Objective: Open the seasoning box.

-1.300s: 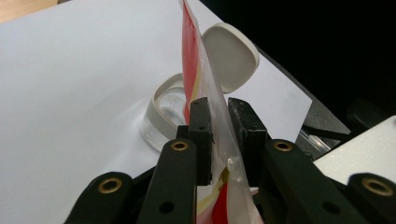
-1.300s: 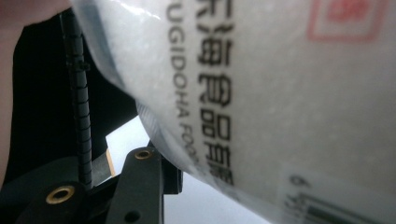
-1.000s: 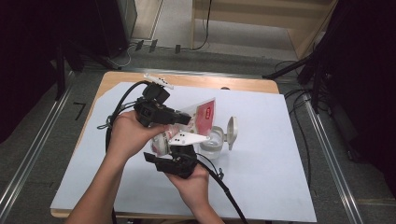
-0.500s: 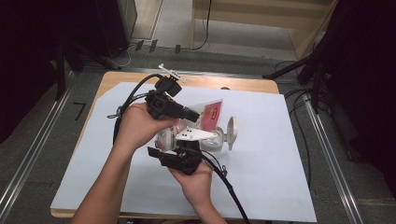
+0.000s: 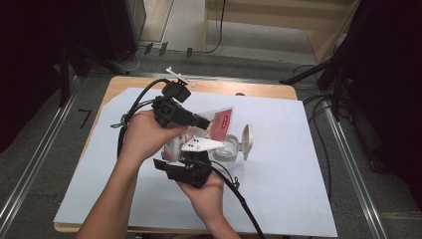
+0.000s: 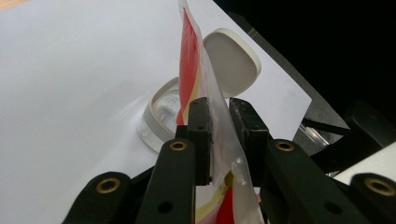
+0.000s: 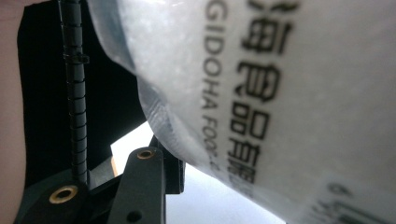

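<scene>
Red-and-white pouch (image 6: 205, 107) sits clamped between the left gripper (image 6: 223, 135) jaws, above the open clear jar (image 5: 234, 149); the right gripper (image 5: 191, 162) grips the pouch's lower end.

Even overhead light fell bright on the white table cover (image 5: 278, 174), while the surroundings stayed dark. The bag (image 7: 280, 93) loomed blurred and washed out near the right gripper's camera.

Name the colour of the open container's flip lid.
White or cream; the lid shows best in the left gripper view, hinged up behind the pouch.
</scene>
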A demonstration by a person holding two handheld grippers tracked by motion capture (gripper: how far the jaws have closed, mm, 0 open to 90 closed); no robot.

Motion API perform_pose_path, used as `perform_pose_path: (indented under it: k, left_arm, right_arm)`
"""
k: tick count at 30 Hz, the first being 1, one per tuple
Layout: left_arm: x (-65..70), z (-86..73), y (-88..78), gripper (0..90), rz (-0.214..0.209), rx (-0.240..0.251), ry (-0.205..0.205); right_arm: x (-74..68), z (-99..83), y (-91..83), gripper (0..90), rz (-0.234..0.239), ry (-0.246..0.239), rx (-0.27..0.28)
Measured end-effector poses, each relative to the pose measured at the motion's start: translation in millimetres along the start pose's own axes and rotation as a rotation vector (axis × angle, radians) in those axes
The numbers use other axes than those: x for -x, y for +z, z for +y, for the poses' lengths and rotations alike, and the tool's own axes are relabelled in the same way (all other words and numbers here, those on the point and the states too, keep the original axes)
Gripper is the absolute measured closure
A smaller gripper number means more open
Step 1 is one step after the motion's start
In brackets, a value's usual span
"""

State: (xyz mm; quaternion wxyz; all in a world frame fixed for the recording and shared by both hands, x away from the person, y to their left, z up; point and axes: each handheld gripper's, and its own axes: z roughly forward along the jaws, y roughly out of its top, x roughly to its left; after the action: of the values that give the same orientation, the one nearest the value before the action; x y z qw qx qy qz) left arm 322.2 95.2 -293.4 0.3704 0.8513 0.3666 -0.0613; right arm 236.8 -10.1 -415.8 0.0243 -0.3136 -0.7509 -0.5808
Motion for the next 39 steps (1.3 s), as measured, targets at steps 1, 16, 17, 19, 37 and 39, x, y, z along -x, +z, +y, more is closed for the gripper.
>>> perform_pose_path:
  k: [1,16,17,19,37,39]
  left_arm:
    - [-0.5,-0.1,0.0,79.5,-0.003,0.0,0.0]
    - [2.1,-2.0,1.9,78.8,-0.004,0.022,0.037]
    - [2.1,-2.0,1.9,78.5,-0.004,0.022,0.037]
    - [1.4,-2.2,2.1,77.6,-0.008,0.025,0.051]
    - [8.3,-0.9,6.9,78.8,0.001,0.059,0.041]
    - [8.5,-0.9,6.9,78.9,0.0,0.059,0.043]
  right_arm:
    - [-0.3,-0.1,0.0,62.6,-0.008,-0.009,-0.003]
    - [-4.2,-2.2,-1.7,63.5,-0.043,-0.046,0.006]
    - [-4.2,-2.2,-1.7,63.5,-0.043,-0.046,0.006]
    - [-4.3,-2.5,-1.9,63.5,-0.045,-0.045,0.006]
    - [-2.3,-3.1,-5.5,63.4,-0.022,-0.029,0.032]
    - [-2.3,-3.2,-5.8,63.4,-0.022,-0.03,0.034]
